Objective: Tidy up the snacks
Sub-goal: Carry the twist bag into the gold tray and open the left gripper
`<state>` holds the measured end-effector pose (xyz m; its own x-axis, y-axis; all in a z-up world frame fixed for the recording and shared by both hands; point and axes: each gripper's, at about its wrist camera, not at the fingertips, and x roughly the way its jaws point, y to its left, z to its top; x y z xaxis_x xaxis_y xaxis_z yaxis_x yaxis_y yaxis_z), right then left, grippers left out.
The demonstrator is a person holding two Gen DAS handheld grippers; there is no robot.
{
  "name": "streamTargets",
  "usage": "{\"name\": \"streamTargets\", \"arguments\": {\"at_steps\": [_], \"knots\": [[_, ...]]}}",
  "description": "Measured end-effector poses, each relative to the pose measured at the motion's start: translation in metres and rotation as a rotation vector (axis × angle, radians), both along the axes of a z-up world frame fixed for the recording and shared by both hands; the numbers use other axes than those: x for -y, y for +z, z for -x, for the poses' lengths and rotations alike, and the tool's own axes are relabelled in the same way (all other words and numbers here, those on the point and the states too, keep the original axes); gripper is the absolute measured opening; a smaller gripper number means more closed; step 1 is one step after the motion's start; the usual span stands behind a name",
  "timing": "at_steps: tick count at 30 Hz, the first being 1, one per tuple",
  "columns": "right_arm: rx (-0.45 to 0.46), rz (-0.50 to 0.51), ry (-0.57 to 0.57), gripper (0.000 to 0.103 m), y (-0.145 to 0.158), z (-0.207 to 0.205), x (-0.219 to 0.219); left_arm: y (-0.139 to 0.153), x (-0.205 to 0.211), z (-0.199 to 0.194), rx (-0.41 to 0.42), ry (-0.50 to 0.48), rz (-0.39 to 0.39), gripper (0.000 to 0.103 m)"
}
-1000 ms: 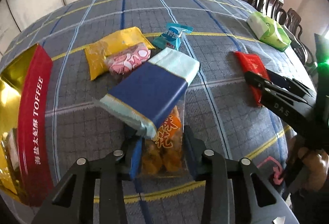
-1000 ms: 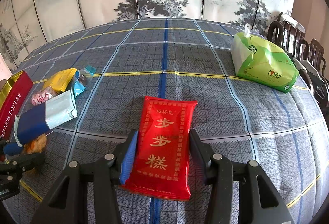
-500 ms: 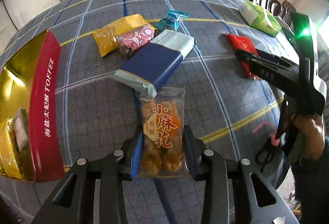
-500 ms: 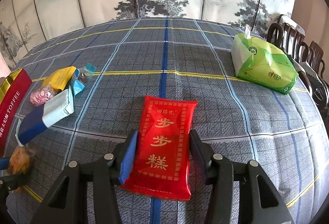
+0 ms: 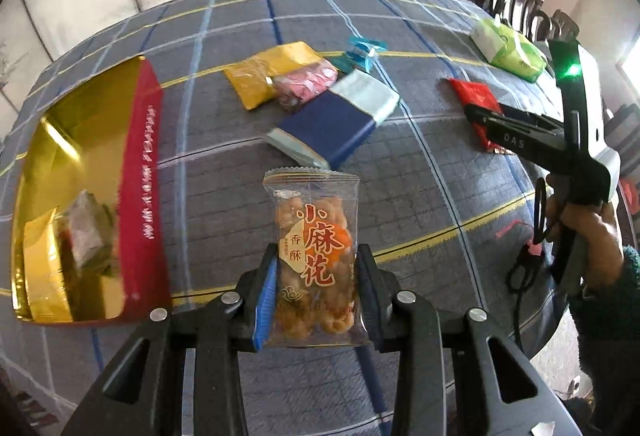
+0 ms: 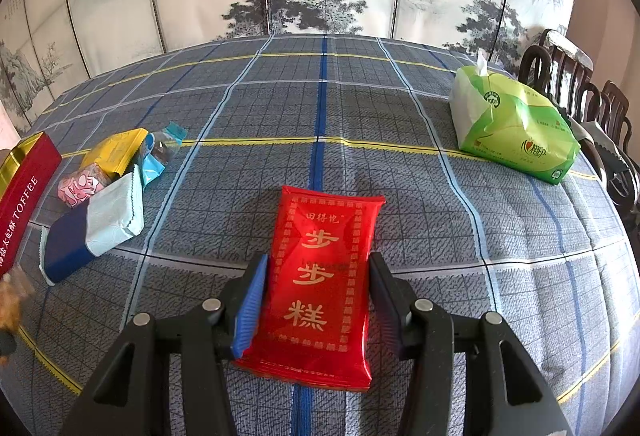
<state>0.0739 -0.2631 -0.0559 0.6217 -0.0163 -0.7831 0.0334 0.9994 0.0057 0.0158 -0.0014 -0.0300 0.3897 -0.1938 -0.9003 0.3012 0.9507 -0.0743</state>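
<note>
The left tongs (image 5: 316, 292) are clamping a clear packet of fried twists (image 5: 314, 256), holding it above the tabletop (image 5: 420, 196) beside the open red-and-gold toffee tin (image 5: 140, 196). The right tongs (image 6: 316, 300) are gripping a red cake packet (image 6: 320, 276) at both sides, its underside lying on the tabletop. A blue-and-white packet (image 5: 336, 124), a yellow packet (image 5: 268, 76) and a pink sweet (image 5: 306, 84) are lying grouped near the tin.

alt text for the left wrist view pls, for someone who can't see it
The left gripper grips a clear packet of fried dough twists above a blue plaid tablecloth. An open red and gold toffee tin lies left, loose snack packets beyond, the right gripper on a red packet.
</note>
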Motion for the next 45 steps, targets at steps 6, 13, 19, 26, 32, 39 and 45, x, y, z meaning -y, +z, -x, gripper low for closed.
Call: {"name": "streamTargets", "arguments": {"at_steps": [6, 13, 19, 26, 32, 39, 45], "knots": [[0.000, 0.001, 0.000, 0.052, 0.000, 0.000, 0.000, 0.013, -0.020, 0.003, 0.033, 0.038, 0.022, 0.033], [0.000, 0.001, 0.000, 0.052, 0.000, 0.000, 0.000, 0.037, -0.054, -0.003, 0.098, 0.107, 0.016, 0.033], [0.000, 0.002, 0.000, 0.052, 0.000, 0.000, 0.000, 0.049, -0.099, -0.015, 0.134, 0.206, -0.011, 0.033], [0.000, 0.002, 0.001, 0.052, 0.000, 0.000, -0.001, 0.042, -0.153, -0.025, 0.128, 0.318, -0.068, 0.033], [0.000, 0.002, 0.001, 0.052, 0.000, 0.000, -0.001, 0.025, -0.183, -0.030, 0.100, 0.358, -0.109, 0.033], [0.000, 0.003, 0.001, 0.052, 0.000, 0.000, -0.001, 0.011, -0.198, -0.032, 0.081, 0.365, -0.126, 0.033], [-0.001, 0.004, 0.001, 0.052, 0.000, 0.000, -0.001, 0.009, -0.200, -0.035, 0.095, 0.352, -0.139, 0.033]]}}
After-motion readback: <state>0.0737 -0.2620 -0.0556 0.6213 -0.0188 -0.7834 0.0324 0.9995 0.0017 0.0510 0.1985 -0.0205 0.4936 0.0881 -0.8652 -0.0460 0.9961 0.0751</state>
